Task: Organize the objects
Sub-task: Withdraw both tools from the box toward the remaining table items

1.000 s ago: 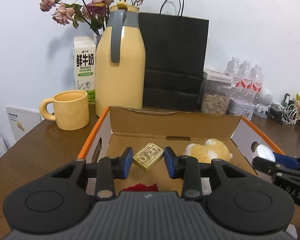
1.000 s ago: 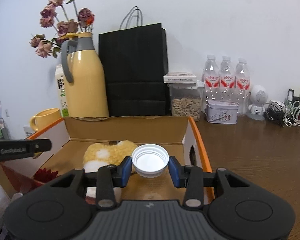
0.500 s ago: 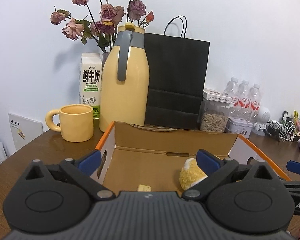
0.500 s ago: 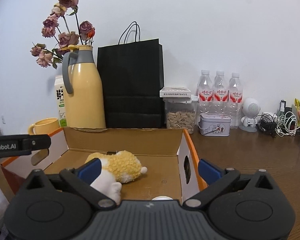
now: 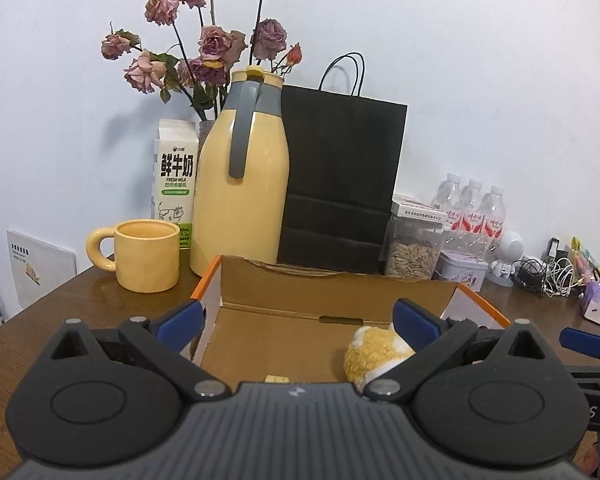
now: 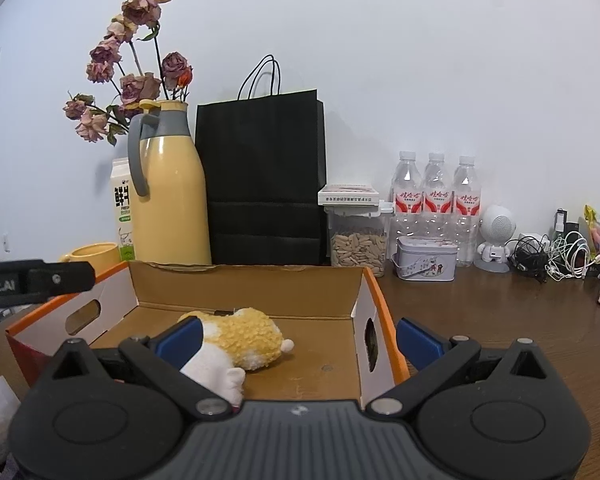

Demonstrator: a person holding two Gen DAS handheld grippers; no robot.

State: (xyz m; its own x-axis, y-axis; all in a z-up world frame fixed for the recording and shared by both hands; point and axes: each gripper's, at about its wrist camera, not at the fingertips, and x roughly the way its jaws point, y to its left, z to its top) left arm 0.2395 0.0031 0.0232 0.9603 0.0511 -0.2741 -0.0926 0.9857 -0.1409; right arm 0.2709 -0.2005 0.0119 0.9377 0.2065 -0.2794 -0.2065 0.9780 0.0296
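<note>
An open cardboard box (image 5: 332, 292) with orange edges stands on the brown table; it also shows in the right wrist view (image 6: 244, 284). A yellow and white plush toy (image 5: 376, 354) (image 6: 240, 338) lies inside it. A sliver of a small yellow box (image 5: 277, 378) shows on the box floor, mostly hidden by my left gripper's body. My left gripper (image 5: 298, 322) is open and empty above the box's near side. My right gripper (image 6: 298, 338) is open and empty above the box's right part. The white cap is hidden.
Behind the box stand a yellow mug (image 5: 146, 254), a milk carton (image 5: 176, 184), a yellow thermos jug (image 5: 242, 184), a black paper bag (image 5: 340, 192), a seed jar (image 5: 414, 246), a tin (image 6: 426, 258) and water bottles (image 6: 436, 200). Cables (image 6: 552, 256) lie far right.
Both grippers opened and rose back from the box. The left let go of the small yellow box, the right let go of the white cap; both objects dropped into the box.
</note>
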